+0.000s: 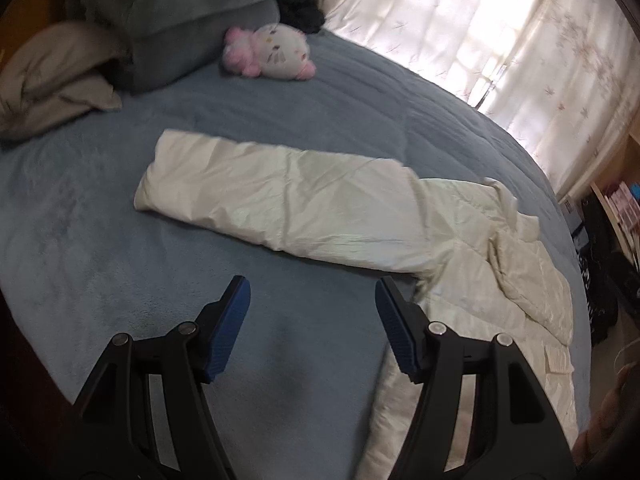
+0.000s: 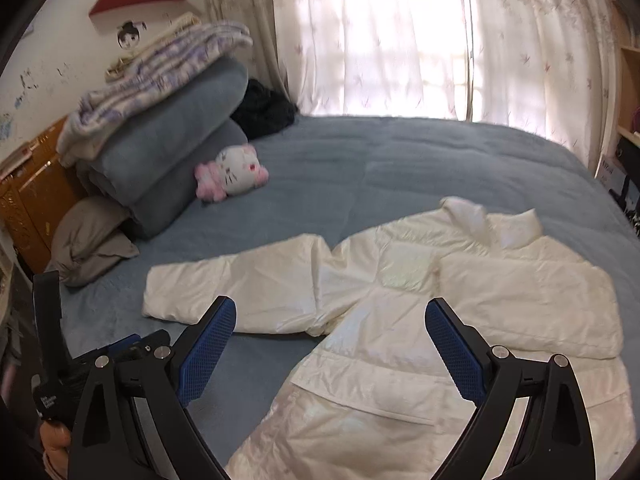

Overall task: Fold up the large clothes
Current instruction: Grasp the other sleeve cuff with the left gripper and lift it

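A white puffer jacket [image 2: 404, 308] lies flat on the blue bed [image 2: 400, 160], collar toward the window, one sleeve [image 1: 272, 196] stretched out to the left. My left gripper [image 1: 312, 292] hovers open over bare blue cover just in front of that sleeve, nothing between its blue pads. My right gripper [image 2: 330, 312] hangs open above the jacket's body near the armpit, also with nothing between its pads. The other hand-held gripper [image 2: 52, 344] shows at the left edge of the right wrist view.
A pink and white plush toy [image 2: 232, 174] lies near the folded blue quilts [image 2: 168, 140] and a striped blanket [image 2: 152, 80] at the bed's head. A grey pillow [image 2: 88, 240] sits left. Curtains [image 2: 400, 40] cover the window; shelves [image 1: 616, 208] stand right.
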A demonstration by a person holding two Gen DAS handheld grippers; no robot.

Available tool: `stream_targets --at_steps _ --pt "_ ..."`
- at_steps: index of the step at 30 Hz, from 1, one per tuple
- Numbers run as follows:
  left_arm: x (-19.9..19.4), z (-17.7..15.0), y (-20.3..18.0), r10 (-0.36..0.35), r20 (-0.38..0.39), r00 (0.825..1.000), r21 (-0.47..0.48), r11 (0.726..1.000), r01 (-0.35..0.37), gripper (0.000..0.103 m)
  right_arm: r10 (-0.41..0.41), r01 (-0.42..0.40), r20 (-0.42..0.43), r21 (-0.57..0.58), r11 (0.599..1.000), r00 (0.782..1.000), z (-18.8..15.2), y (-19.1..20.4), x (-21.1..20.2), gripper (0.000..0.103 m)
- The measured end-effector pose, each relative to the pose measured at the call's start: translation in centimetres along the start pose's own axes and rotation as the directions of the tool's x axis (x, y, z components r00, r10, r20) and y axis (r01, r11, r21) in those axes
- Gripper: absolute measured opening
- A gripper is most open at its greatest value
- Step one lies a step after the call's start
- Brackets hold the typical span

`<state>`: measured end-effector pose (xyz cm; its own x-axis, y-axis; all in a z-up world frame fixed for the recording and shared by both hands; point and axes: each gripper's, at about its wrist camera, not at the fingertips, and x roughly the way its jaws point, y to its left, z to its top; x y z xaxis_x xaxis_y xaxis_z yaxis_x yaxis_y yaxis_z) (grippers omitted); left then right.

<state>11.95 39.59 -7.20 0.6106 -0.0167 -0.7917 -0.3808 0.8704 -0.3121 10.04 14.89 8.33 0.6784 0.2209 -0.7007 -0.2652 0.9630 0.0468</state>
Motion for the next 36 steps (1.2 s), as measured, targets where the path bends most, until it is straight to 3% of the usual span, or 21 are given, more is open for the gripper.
stream_targets --at_steps 5,12,17,23,24,25,27,28,32,36 --pt "5.3 0.5 4.8 -0.008 -0.054 0.999 -0.1 0.995 0.002 0.062 -0.045 0.044 -0.052 -0.029 0.999 0.998 -1.3 0.9 7.5 0.097" --pt "11.9 0.8 10.1 -0.136 -0.094 0.986 -0.297 0.949 0.103 0.062 -0.08 0.075 -0.13 -0.046 0.996 0.988 -3.9 0.7 16.8 0.093" --pt "14.6 1.6 12.4 -0.194 -0.046 0.98 -0.389 0.907 0.161 0.062 -0.065 0.057 -0.193 -0.049 0.997 0.979 -5.8 0.4 21.0 0.088" --pt "17.6 4.1 13.8 -0.165 0.009 0.986 -0.482 0.863 0.149 0.061 -0.029 0.027 -0.236 -0.011 1.0 0.971 -7.3 -0.7 23.2 0.083" --pt "17.9 4.6 13.6 -0.143 0.016 0.99 -0.484 0.865 0.133 0.05 -0.023 0.023 -0.238 -0.002 1.0 0.971 -7.4 -1.1 23.4 0.082" --pt "18.2 5.1 13.3 -0.106 0.01 0.994 -0.478 0.873 0.098 0.032 -0.023 0.025 -0.237 0.004 1.0 0.971 -7.5 -1.4 23.2 0.082" --pt "18.3 5.8 12.7 -0.062 -0.006 0.998 -0.468 0.882 0.052 0.011 -0.018 0.023 -0.23 0.019 1.0 0.973 -7.5 -1.9 22.5 0.082" --pt "17.8 6.1 12.0 -0.047 0.013 0.999 -0.463 0.885 0.047 0.007 -0.013 0.02 -0.221 0.031 0.999 0.975 -7.4 -2.4 22.1 0.082" --pt "13.0 7.7 7.9 0.049 0.115 0.992 -0.343 0.939 -0.006 0.004 -0.007 0.018 -0.178 0.057 0.998 0.984 -7.2 -4.3 19.6 0.082" --pt "7.2 9.1 1.0 0.071 0.234 0.97 -0.179 0.983 -0.029 0.004 0.002 0.014 -0.148 0.111 0.994 0.989 -6.8 -7.1 16.8 0.082"
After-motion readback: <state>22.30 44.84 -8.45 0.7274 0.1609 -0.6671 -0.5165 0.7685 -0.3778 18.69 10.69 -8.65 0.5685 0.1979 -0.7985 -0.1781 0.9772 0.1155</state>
